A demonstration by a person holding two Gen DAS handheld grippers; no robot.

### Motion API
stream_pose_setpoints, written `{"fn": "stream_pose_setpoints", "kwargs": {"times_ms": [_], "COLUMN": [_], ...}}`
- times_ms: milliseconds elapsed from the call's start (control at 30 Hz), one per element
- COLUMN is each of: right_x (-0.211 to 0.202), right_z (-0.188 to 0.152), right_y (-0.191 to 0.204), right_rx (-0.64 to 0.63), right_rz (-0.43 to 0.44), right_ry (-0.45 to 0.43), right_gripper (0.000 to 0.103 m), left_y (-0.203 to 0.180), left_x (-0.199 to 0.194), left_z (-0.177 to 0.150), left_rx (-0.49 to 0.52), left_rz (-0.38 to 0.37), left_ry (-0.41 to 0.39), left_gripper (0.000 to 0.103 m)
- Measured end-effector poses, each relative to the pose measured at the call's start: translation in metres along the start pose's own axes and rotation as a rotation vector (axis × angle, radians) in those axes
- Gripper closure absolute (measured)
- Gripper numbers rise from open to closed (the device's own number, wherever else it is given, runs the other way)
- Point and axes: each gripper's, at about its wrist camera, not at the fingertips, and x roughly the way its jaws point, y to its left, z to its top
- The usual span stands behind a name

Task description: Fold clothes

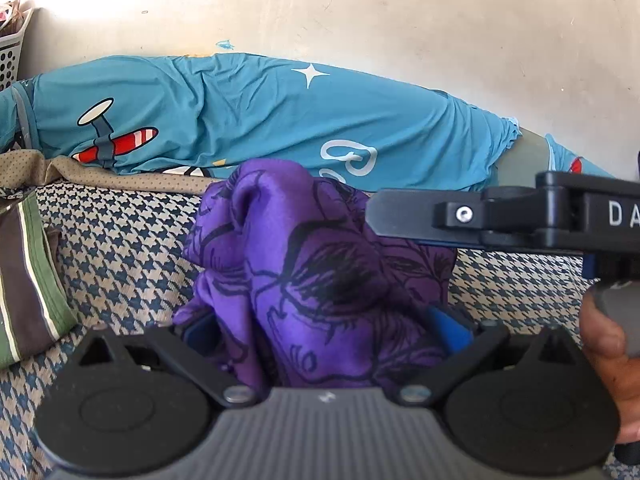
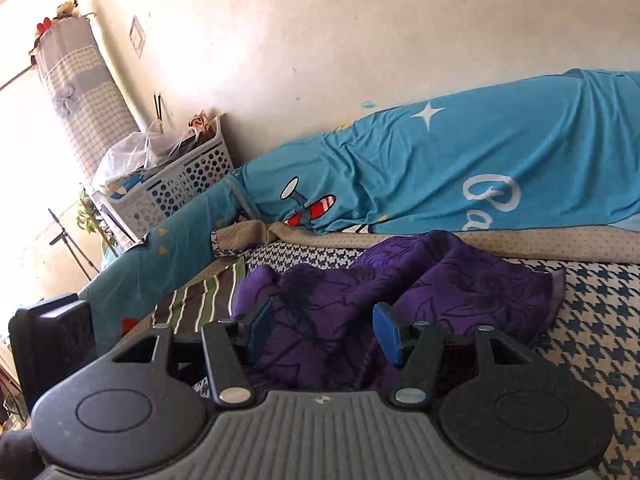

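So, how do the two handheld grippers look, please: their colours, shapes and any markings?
Both look alike. The left gripper and the right gripper each have a grey ribbed body, two round black discs, black linkage arms with silver rivets, and blue pads. The right one's side, seen from the left wrist camera, carries white letters "DA".

Two matching handheld tools, each with a ribbed grey housing, twin round black discs, black link arms on silver rivets and blue ribbed fingertip pads (image 2: 387, 334): the right gripper (image 2: 324, 330) and the left gripper (image 1: 326, 326). White letters "D A" and a silver screw on the black arm seen side-on. Bare hand (image 1: 610, 364) on a grey grip, possibly a handle.
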Motion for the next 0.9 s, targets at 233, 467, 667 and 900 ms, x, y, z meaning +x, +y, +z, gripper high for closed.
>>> {"fn": "stream_pose_setpoints", "kwargs": {"times_ms": [233, 467, 667, 900], "right_x": [0.017, 0.027, 0.021, 0.009], "right_z": [-0.005, -0.014, -0.016, -0.019], "right_y": [0.007, 0.012, 0.019, 0.024], "right_rx": [-0.004, -0.052, -0.107, -0.111], "right_rz": [0.075, 0.075, 0.042, -0.022], "right_ry": [0.030, 0.071, 0.065, 0.015], "right_gripper": [0.039, 0.059, 0.087, 0.090], "left_y": [-0.003, -0.004, -0.004, -0.002], "left_x": [0.001, 0.001, 0.000, -0.005], "left_z": [-0.002, -0.004, -0.003, -0.001], "left_rx": [0.021, 0.034, 0.032, -0.008], "left_rz": [0.001, 0.000, -0.008, -0.029], "left_ry": [-0.002, 0.003, 0.006, 0.023], "left_gripper": [0.000, 0.000, 0.000, 0.000]}}
